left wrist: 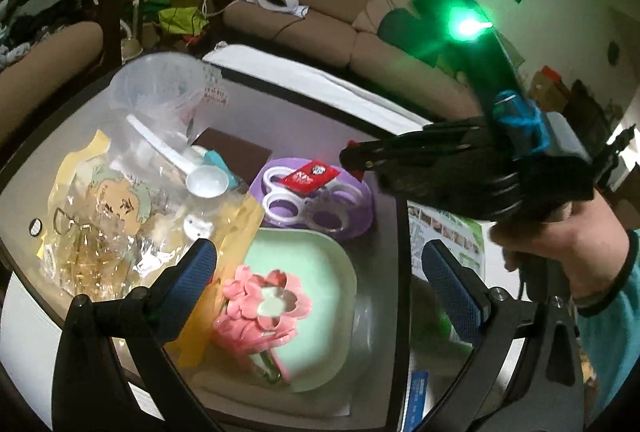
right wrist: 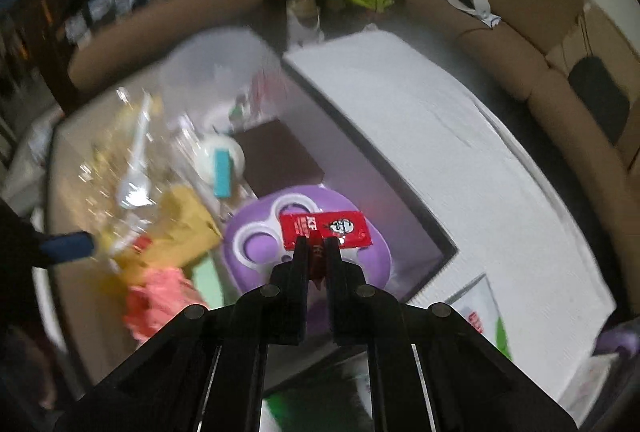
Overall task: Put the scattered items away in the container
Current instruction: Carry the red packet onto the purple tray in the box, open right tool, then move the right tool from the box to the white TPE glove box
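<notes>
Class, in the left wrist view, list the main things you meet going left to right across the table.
Clear printed bag → white scoop → pink flower clip → purple dish → right tool, shut on a red sachet.

Scissors (left wrist: 298,205) crowd purple bowl (left wrist: 360,220); green tray (left wrist: 320,296) mostly open.

You work over a dark-framed table (left wrist: 224,99) with a pale glossy top. Directly on it lie a crinkled clear plastic bag (left wrist: 100,216) with yellow print, a mint-green tray (left wrist: 320,292) at the near side, a purple dish (left wrist: 352,207) just beyond the tray, and a dark brown pad (left wrist: 236,151) behind the dish. A clear plastic cup (left wrist: 160,87) sits at the far left, against the bag.
</notes>
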`<state>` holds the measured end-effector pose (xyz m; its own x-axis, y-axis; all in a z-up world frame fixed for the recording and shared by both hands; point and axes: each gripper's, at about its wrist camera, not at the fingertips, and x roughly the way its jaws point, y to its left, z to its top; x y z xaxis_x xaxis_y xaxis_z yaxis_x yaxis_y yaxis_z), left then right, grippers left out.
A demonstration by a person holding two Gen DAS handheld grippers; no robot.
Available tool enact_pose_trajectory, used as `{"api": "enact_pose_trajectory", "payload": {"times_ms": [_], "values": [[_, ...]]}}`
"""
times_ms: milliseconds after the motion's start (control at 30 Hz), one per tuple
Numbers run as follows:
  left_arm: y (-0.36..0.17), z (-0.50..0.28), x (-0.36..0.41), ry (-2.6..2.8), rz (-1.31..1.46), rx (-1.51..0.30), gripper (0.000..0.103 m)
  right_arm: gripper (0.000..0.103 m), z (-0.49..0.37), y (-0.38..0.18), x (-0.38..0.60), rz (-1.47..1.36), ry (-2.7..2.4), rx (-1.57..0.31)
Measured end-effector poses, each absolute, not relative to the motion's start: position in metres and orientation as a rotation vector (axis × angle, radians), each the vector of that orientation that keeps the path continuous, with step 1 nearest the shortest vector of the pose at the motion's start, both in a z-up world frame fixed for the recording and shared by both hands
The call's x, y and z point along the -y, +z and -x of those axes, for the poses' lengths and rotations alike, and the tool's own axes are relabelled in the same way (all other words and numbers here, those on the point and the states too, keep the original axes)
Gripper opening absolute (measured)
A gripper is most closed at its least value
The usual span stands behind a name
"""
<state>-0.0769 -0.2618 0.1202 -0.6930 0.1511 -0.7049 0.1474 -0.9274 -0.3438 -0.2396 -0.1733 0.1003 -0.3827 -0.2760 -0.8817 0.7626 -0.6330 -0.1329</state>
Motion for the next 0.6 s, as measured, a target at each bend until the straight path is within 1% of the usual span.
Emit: {"api": "enact_pose_trajectory", "payload": {"times_ms": [67,100,133,167,200,233,400,467,533,600], "values": [[0.119,0.077,0.265,2.822,1.250,0.608,0.103,0.009,0.237,0.092,0.180,-1.178,-2.052,-0.800],[0.118,0.076,0.267,2.820,1.254,0.615,0.103,0.019,0.237,0.091,0.179,-1.187,-2.046,-0.807],[0.118,0.076,0.269,2.819,1.256,0.621,0.103,0.035,0.237,0.091,0.177,-1.194,-2.042,-0.794],[0.118,0.076,0.270,2.819,1.256,0.625,0.103,0.042,0.236,0.093,0.175,-1.197,-2.042,-0.763],[0.118,0.076,0.271,2.820,1.257,0.629,0.103,0.054,0.236,0.096,0.171,-1.201,-2.038,-0.718],[0.118,0.075,0.273,2.818,1.258,0.634,0.103,0.058,0.237,0.100,0.165,-1.210,-2.028,-0.643],[0.123,0.072,0.269,2.810,1.235,0.628,0.103,0.060,0.233,0.129,0.128,-1.209,-2.078,-0.442],[0.127,0.070,0.263,2.803,1.209,0.606,0.103,0.064,0.228,0.143,0.107,-1.192,-2.111,-0.368],[0.130,0.068,0.255,2.794,1.186,0.579,0.103,0.075,0.219,0.156,0.081,-1.171,-2.146,-0.306],[0.134,0.066,0.244,2.774,1.157,0.549,0.103,0.079,0.209,0.166,0.052,-1.157,-2.189,-0.252]]}}
